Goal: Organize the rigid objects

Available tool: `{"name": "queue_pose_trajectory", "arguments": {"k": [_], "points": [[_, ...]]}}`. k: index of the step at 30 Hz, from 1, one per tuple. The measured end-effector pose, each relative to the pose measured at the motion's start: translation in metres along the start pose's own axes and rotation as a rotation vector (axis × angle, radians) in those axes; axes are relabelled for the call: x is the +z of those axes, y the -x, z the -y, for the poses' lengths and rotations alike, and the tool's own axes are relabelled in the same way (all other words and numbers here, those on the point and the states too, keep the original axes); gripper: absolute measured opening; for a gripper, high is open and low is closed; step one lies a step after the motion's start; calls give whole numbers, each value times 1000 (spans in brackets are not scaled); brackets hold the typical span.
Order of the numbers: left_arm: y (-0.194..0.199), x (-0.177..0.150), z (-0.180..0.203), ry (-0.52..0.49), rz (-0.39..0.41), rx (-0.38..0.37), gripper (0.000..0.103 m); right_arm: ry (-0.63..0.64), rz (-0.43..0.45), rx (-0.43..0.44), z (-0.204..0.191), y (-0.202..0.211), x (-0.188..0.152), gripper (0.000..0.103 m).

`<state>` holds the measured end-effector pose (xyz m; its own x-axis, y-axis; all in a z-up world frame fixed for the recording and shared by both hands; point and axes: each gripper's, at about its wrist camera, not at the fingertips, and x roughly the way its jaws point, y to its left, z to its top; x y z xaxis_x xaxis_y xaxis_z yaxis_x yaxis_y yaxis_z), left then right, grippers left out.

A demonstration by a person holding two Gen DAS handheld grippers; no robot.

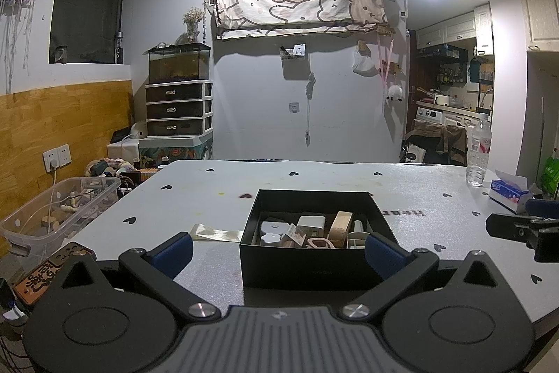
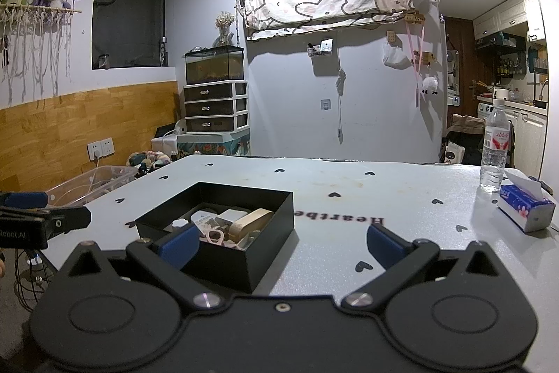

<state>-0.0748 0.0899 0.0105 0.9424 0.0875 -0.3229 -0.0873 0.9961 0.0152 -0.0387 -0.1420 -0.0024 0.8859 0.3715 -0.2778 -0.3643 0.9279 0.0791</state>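
The left gripper (image 1: 278, 250) is spread wide and grips nothing; its blue-padded fingers (image 1: 173, 250) flank the near wall of the black box (image 1: 311, 263), which sits at twelve o'clock just ahead of it on the grey table (image 1: 401, 184). The right gripper (image 2: 283, 242) is likewise wide apart and empty, with the same box (image 2: 227, 263) at about eleven o'clock, its near corner behind the left pad. Inside lie small rigid items: a white charger block (image 1: 311, 224), a tan tape roll (image 1: 340, 226), a pink clip (image 1: 319, 243) and a white flower-shaped piece (image 1: 270, 238). At about two o'clock from the right gripper stand a water bottle (image 2: 494, 149) and, just beside it, a tissue pack (image 2: 525, 208). Off the table's left edge, at ten o'clock, sits a clear plastic bin (image 1: 52, 215).
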Motion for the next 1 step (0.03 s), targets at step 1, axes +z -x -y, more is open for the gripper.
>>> {"name": "queue_pose_trajectory", "arguments": {"k": [1], "points": [[0, 0, -1, 1, 0, 0, 103, 0, 0, 0, 0, 0, 0, 103]]}}
